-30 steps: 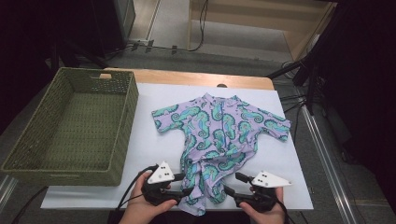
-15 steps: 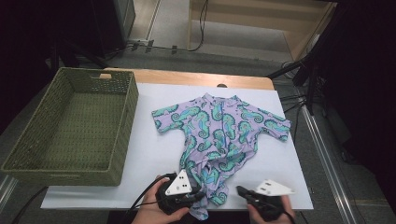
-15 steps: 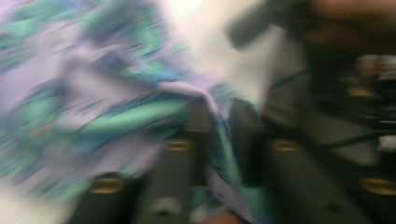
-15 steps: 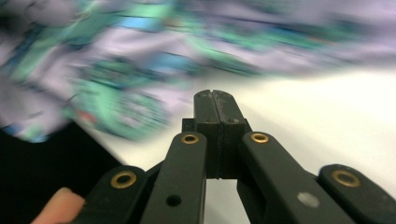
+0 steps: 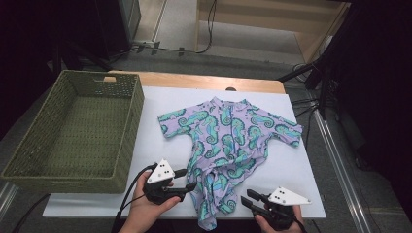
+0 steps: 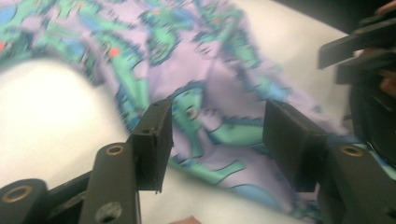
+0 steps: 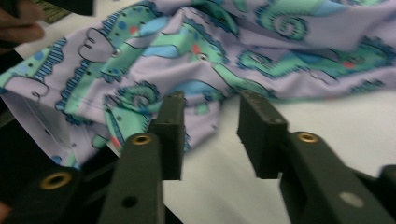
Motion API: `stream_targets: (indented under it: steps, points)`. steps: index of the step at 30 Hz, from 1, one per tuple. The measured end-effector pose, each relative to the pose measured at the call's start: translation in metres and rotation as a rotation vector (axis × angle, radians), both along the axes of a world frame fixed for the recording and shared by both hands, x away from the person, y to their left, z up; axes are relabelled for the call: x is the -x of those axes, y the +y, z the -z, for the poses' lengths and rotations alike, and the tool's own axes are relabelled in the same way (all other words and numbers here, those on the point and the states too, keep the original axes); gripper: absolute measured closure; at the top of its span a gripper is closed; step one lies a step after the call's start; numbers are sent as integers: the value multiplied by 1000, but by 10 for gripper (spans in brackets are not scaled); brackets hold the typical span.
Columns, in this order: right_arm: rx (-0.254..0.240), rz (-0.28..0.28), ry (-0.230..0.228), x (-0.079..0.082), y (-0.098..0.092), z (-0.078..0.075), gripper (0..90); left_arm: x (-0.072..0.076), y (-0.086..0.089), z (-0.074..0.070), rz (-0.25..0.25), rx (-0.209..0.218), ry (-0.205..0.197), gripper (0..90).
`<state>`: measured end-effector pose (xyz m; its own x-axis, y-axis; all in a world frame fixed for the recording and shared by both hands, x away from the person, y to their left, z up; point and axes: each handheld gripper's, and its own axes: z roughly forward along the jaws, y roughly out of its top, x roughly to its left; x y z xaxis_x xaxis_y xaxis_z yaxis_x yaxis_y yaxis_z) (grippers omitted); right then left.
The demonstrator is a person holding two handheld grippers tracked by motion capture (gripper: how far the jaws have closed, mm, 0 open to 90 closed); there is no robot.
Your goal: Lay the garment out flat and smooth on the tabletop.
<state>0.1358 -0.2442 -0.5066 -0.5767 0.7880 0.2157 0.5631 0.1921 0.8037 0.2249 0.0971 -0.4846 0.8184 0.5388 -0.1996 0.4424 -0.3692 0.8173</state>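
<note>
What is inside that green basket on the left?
Nothing that I can see: the basket shows a bare woven floor. Its near wall hides the strip of floor just behind it. The seahorse shirt lies outside, on the white sheet.

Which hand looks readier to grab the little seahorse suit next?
Probably the left. The left tongs stand open right over the suit's bunched lower end, with cloth between the jaws. The right tongs sit at its edge, mostly over bare white table.

Basket (image 5: 73,141) walls left; bare sheet (image 5: 291,170) right
</note>
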Motion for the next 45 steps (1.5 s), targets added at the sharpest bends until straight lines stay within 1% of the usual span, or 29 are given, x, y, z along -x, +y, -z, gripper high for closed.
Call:
stream_targets:
  steps: [1,2,4,6,7,8,9,10,11,12,13,14,19,22,23,24,25,27,28,29,30,31,32,33,35,38,41,42,45]
  points:
    - [3,-8,-4,-1,5,0,537,-1,0,2,-6,-6,9,379]
    - [9,-14,-16,-2,14,-1,429,-3,-1,4,0,-6,22,278]
    - [11,-25,-21,-2,25,-1,292,-4,-4,7,3,-12,40,119]
    - [32,-41,-18,-3,36,1,223,-4,-5,10,7,-12,46,1]
    - [47,-52,-15,-3,42,2,227,-5,-5,10,10,3,51,0]
    - [70,-61,-8,-4,47,4,268,-5,-5,10,10,3,51,0]
    - [70,-61,-8,-4,47,4,268,-6,-5,11,12,8,56,0]
    - [125,-69,4,-5,57,8,469,-6,-5,11,10,9,53,0]
    - [149,-74,11,-6,59,10,590,-6,-5,11,15,9,49,0]
    - [149,-74,11,-6,59,10,590,-6,-5,11,15,9,49,0]
    - [152,-83,25,-7,57,11,770,-6,-5,12,12,5,49,0]
    - [146,-76,23,-7,54,11,830,-6,-6,13,12,-1,46,0]
    - [101,14,0,-6,22,2,864,-9,-3,16,-25,-29,48,47]
    - [87,104,-14,-5,-7,-2,864,-10,-2,17,-36,-41,50,130]
    - [87,104,-14,-5,-7,-2,864,-10,-1,17,-40,-50,47,130]
    - [85,137,-14,-5,-18,-2,864,-11,-2,18,-41,-59,49,139]
    - [70,204,-9,-4,-40,-1,864,-11,-3,19,-54,-89,50,175]
    - [60,273,5,-2,-61,0,866,-12,-4,20,-51,-94,56,216]
    - [74,310,8,-1,-69,1,866,-12,-4,20,-51,-94,56,228]
    - [94,346,12,0,-78,2,866,-11,-6,22,-56,-115,54,247]
    - [104,380,19,0,-85,3,866,-11,-6,22,-56,-115,54,267]
    - [104,380,19,0,-85,3,866,-11,-8,22,-58,-124,52,267]
    - [110,416,32,0,-93,5,866,-11,-8,22,-57,-127,53,278]
    - [108,481,50,0,-105,7,865,-11,-9,22,-59,-135,52,316]
    - [94,512,51,2,-110,7,850,-11,-9,22,-57,-137,54,346]
    - [52,481,-15,6,-101,-1,686,-12,-12,23,-61,-143,57,391]
    - [32,381,-89,9,-80,-14,608,-12,-16,24,-49,-154,63,436]
    - [32,381,-89,9,-80,-14,608,-12,-16,24,-49,-154,63,447]
    - [4,248,-132,10,-50,-23,542,-12,-23,26,-37,-171,60,464]
